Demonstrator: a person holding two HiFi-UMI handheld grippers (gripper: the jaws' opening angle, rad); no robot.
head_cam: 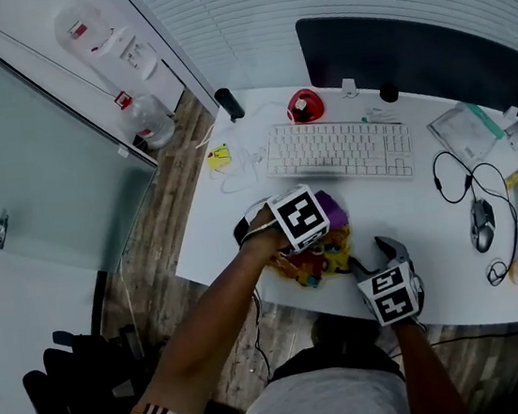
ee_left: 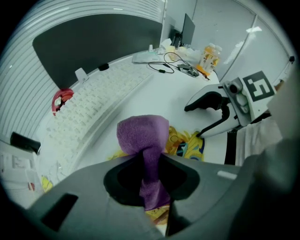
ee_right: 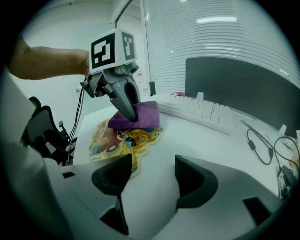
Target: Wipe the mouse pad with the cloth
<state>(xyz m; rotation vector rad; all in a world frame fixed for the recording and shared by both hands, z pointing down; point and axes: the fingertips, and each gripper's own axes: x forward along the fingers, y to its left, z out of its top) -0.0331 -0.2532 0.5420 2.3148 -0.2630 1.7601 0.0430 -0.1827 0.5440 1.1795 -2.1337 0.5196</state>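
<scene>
Just in front of keyboard [head_cam: 339,150], on white desk [head_cam: 431,216]: purple cloth [ee_left: 143,133] pressed onto cartoon-printed mouse pad [ee_right: 117,140], pinched tight in left gripper [ee_left: 150,161]. Just beside pad, nearer desk edge than keyboard: right gripper [ee_right: 152,171], jaws apart, nothing between. Right of keyboard: clear plastic pouch [head_cam: 467,131], contents unclear. Left of keyboard, past desk edge: wood-plank floor [head_cam: 162,223].

Mouse pad [ee_right: 117,140] partly hidden beneath purple cloth [ee_right: 145,115] and left tool [ee_right: 127,112], monitor [head_cam: 427,47] cut off by the picture's edge, print on yellow note [head_cam: 219,156] too small to read
</scene>
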